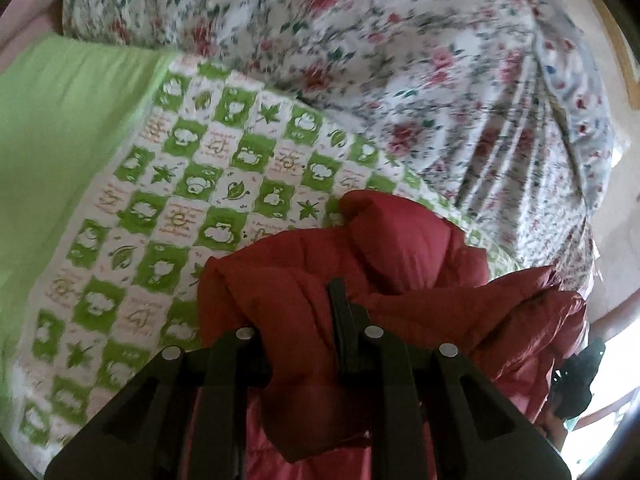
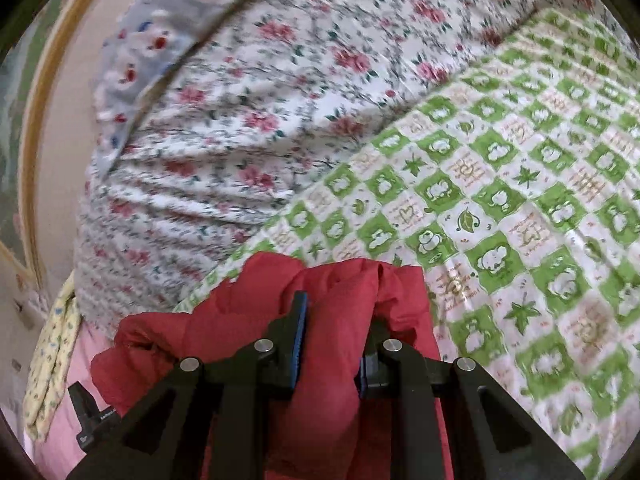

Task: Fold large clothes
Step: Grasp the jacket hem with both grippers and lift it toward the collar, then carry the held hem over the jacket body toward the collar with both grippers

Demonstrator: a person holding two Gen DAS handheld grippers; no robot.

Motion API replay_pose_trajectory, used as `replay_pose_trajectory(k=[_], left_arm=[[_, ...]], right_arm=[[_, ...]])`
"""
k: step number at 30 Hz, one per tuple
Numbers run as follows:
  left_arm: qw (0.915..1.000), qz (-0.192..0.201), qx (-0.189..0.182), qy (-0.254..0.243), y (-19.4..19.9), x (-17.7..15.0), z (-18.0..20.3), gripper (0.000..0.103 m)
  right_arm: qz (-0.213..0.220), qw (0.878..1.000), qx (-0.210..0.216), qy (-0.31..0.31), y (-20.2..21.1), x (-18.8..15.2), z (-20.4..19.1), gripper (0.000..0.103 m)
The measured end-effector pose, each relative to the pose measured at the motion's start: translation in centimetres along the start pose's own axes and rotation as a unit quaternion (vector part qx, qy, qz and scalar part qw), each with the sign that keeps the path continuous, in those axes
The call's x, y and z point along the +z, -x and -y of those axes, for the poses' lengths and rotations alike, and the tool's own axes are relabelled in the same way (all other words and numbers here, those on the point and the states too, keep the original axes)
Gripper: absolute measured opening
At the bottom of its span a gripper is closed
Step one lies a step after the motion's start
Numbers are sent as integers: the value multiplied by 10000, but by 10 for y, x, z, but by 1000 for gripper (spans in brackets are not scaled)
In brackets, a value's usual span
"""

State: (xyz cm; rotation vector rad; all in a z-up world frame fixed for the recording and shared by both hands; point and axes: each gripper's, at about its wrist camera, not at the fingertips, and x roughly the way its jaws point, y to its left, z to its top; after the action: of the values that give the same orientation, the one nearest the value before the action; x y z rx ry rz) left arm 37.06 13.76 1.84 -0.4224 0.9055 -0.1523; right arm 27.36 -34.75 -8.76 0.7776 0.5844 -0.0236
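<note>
jacket (image 1: 400, 264), red and puffy, hung bunched over the near edge of the bed (image 2: 500, 200), on its green-checked cover. left claw (image 1: 320, 320) was pinched nearly shut on a thick fold; right claw (image 2: 332, 320) likewise clamped a wad of it. it looked light, soft and slippery, so seams or hem would likely give the surest hold.

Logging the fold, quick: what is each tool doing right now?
Left tool: closed on the red padded jacket.
Right tool: closed on a bunch of the same red padded jacket.
</note>
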Motion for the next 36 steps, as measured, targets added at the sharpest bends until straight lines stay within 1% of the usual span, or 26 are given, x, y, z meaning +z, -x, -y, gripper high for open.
replay_pose_trajectory(k=[4, 6, 9, 12, 14, 17, 18, 19, 21, 22, 23, 25, 26, 28, 30, 31, 32, 34, 35, 36], left_arm=[[9999, -64, 132, -41, -27, 6, -3, 20], [9999, -114, 115, 25, -38, 9, -7, 20], [9996, -185, -34, 223, -43, 12, -15, 21], [9995, -186, -75, 227, -38, 13, -15, 22], [9998, -114, -37, 139, -26, 11, -12, 24], [9999, 106, -65, 26, 2, 9, -9, 32], [9998, 186, -48, 5, 11, 7, -9, 36], [9996, 274, -20, -6, 21, 6, -9, 43], [9985, 536, 83, -13, 46, 0, -10, 54], [9978, 656, 48, -41, 58, -4, -9, 54], [9972, 731, -70, -113, 69, -9, -5, 54], [9964, 727, -249, -360, 79, -21, 9, 54], [9954, 688, -316, -585, 80, -29, 21, 54], [9923, 514, -457, -1029, 75, -45, 48, 54], [9853, 267, -630, -1568, 65, -65, 82, 54], [9820, 194, -614, -1775, 61, -74, 95, 54], [9773, 138, -512, -2049, 54, -85, 111, 54], [9708, 1, -181, -2393, 35, -98, 129, 54], [9698, -79, 55, -2438, 22, -102, 133, 54], [9695, -173, 187, -2439, 9, -103, 132, 54]], right_arm=[[39, 9998, -146, -94, -26, 3, 7, 20], [30, 9997, -179, -144, -36, 4, 11, 20], [-6, 9992, -202, -331, -48, 4, 19, 20], [-1, 9991, -224, -374, -51, 4, 21, 20], [-17, 9990, -255, -364, -53, 4, 22, 20], [-40, 9990, -249, -356, -55, 3, 22, 20], [-40, 9990, -254, -355, -55, 3, 22, 20], [-31, 9990, -270, -346, -55, 2, 22, 20], [-15, 9990, -307, -323, -56, 2, 22, 21], [-6, 9990, -320, -307, -57, 3, 22, 21], [3, 9990, -339, -291, -57, 3, 21, 22], [32, 9990, -365, -257, -58, 2, 20, 24], [34, 9990, -377, -240, -58, 3, 18, 26], [37, 9990, -394, -198, -58, 4, 14, 30], [7, 9991, -405, -153, -56, 6, 11, 33], [-2, 9991, -398, -150, -56, 7, 10, 34], [-15, 9992, -382, -150, -55, 8, 9, 35], [-88, 9993, -326, -166, -50, 11, 7, 38], [-90, 9994, -290, -163, -46, 12, 5, 40], [-66, 9996, -246, -147, -39, 14, 3, 43]])
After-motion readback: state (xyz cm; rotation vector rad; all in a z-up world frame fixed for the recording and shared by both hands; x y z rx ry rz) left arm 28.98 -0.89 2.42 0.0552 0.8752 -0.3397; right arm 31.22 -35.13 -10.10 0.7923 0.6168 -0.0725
